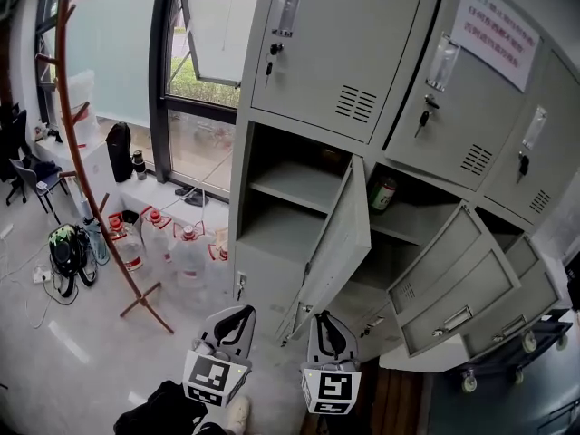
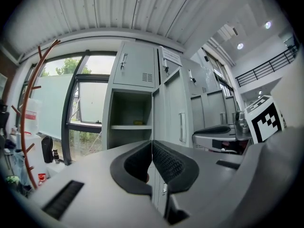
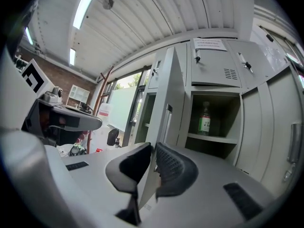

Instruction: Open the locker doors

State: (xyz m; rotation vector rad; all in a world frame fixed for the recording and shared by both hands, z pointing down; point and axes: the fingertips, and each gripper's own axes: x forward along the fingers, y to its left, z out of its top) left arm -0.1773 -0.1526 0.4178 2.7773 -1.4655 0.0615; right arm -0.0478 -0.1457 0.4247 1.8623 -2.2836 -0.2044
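The grey locker bank (image 1: 258,234) has its upper doors (image 1: 331,34) closed, with keys in the locks. Below them one door (image 1: 340,234) swings out towards me, and two more open doors (image 1: 449,275) hang to its right. A green bottle (image 1: 383,194) stands on a shelf inside. My right gripper (image 1: 324,320) is level just under the swung door's lower corner. In the right gripper view its jaws (image 3: 153,147) stand a narrow slit apart, the door's edge (image 3: 168,94) showing beyond them, nothing pinched. My left gripper (image 1: 227,320) (image 2: 152,144) is shut and empty, facing the open compartment (image 2: 128,113).
A brown coat stand (image 1: 91,170) leans at the left over several water jugs (image 1: 172,243). A backpack (image 1: 68,254) lies on the floor by the window (image 1: 204,71). A wheeled base (image 1: 512,352) sits under the right lockers.
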